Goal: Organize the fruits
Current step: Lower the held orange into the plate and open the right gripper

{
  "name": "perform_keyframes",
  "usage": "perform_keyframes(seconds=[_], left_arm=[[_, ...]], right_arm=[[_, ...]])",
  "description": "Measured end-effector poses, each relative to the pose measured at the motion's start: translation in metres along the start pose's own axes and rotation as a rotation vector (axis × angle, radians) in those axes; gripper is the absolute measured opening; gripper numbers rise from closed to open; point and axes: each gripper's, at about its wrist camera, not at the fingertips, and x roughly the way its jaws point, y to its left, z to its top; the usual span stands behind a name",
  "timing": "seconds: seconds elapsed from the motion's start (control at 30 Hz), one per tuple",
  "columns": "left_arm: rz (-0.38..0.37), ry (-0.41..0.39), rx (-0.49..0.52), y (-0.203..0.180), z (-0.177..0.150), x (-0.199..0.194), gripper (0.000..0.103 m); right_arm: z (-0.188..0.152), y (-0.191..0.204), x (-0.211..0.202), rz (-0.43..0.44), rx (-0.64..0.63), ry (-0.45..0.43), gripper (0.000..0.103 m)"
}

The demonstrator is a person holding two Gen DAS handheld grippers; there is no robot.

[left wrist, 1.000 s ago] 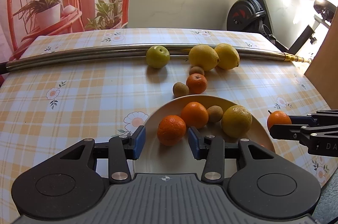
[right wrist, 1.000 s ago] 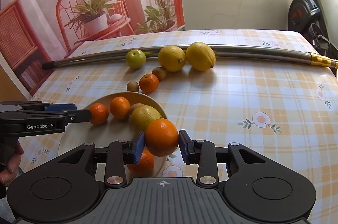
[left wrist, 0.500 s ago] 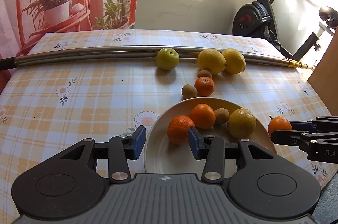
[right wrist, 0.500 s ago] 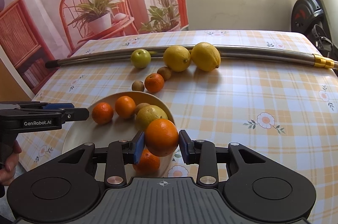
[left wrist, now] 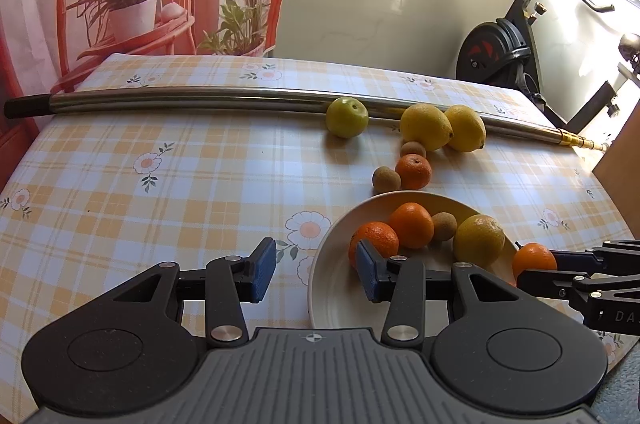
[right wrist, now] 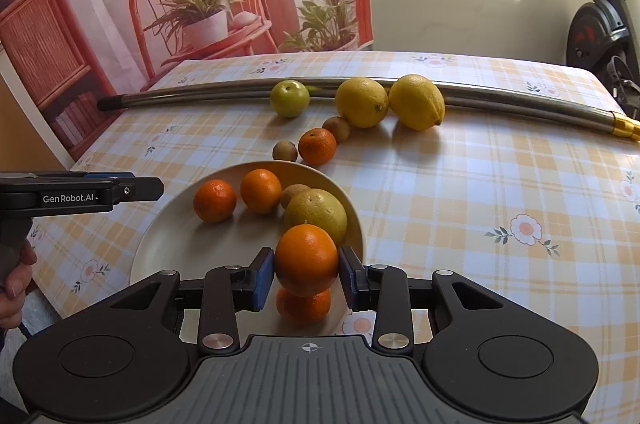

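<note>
Right hand-held gripper (right wrist: 307,274) clamps an orange (right wrist: 306,259); left hand-held gripper (left wrist: 316,274) empty.

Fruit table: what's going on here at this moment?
A person holds a claw in each hand, sorting fruit onto a plate. The right claw is shut on an orange, held above the plate's near edge over another orange. The left claw is open and empty beside the plate. Two lemons, a green fruit, a mandarin and two kiwis sit on the table.
</note>
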Motion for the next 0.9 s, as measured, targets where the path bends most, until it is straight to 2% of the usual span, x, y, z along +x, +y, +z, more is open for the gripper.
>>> perform_keyframes(seconds=[0.3,0.5,0.7,0.9], left_arm=[[-0.002,-0.004,0.001,0.000,-0.002,-0.002,0.046],[0.009,-0.014,-0.028,0.008,0.001,-0.002,0.046],[0.020,-0.020,-0.052,0.014,0.002,-0.004,0.046],[0.017,-0.017,-0.062,0.016,0.001,-0.002,0.046]], right_arm=[[0.000,0.007,0.001,0.019,-0.025,0.012,0.032],[0.010,0.020,0.010,0.040,-0.087,0.014,0.032],[0.024,0.035,0.032,0.084,-0.157,0.036,0.032],[0.025,0.043,0.059,0.085,-0.158,0.098,0.032]])
